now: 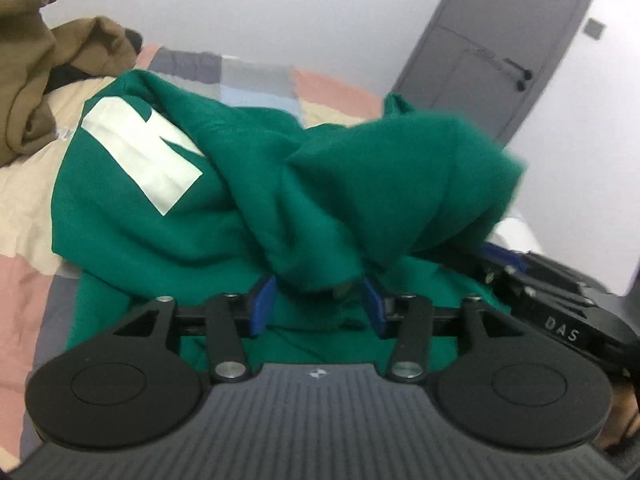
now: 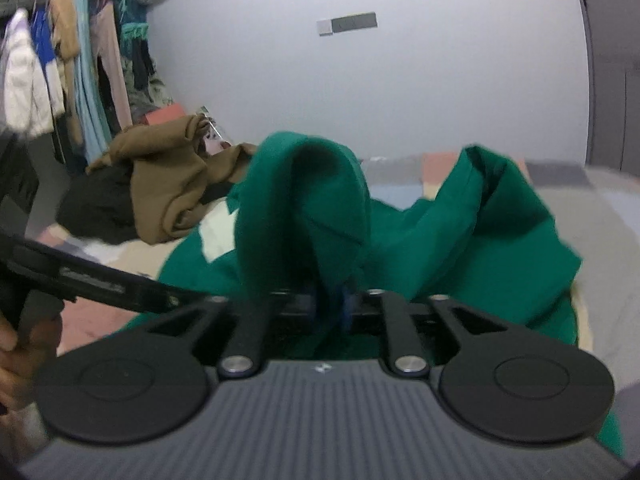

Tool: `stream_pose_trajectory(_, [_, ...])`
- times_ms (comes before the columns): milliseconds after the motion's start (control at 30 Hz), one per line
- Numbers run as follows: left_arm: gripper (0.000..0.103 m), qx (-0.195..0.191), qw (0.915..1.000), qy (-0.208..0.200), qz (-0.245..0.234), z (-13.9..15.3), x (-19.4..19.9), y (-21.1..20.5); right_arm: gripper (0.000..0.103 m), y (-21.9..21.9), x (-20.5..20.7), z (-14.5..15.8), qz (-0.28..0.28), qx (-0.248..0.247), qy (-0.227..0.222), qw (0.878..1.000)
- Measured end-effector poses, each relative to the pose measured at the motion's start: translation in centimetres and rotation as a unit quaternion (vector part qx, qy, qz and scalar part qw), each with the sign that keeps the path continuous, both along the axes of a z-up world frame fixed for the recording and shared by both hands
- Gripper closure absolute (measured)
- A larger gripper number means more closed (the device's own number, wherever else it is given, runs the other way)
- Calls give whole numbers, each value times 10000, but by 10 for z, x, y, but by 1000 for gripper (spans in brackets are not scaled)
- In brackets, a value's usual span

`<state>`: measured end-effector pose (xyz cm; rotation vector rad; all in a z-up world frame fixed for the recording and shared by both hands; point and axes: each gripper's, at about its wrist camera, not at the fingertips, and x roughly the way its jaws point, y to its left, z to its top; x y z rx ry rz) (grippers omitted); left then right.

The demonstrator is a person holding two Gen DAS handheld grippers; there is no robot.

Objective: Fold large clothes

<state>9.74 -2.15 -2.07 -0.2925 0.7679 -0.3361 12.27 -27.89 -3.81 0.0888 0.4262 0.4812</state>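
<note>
A large green garment [image 1: 168, 216] with a white patch [image 1: 140, 152] lies bunched on the bed. In the left wrist view my left gripper [image 1: 318, 306] stands open, its blue fingers [image 1: 262, 306] wide apart. A hanging lump of the green cloth sags between them without being pressed. In the right wrist view my right gripper [image 2: 332, 306] has its blue fingers close together, shut on a raised fold of the green garment [image 2: 304, 200] that loops up above them. The right gripper's body [image 1: 560, 304] also shows at the left view's right edge, partly under cloth.
A patchwork quilt [image 1: 256, 76] covers the bed. A brown garment pile [image 2: 168, 184] over dark clothes sits at the far left of the bed. Hanging clothes [image 2: 60, 60] fill a rack beyond it. A grey door [image 1: 500, 40] stands behind the bed. A hand [image 2: 12, 344] holds the left gripper's handle.
</note>
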Motion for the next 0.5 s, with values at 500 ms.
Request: stream_pose_trajectory(500, [39,-751,9950,-30,652,1,8,47,23,-25,-31,14,-228,781,-530,9953])
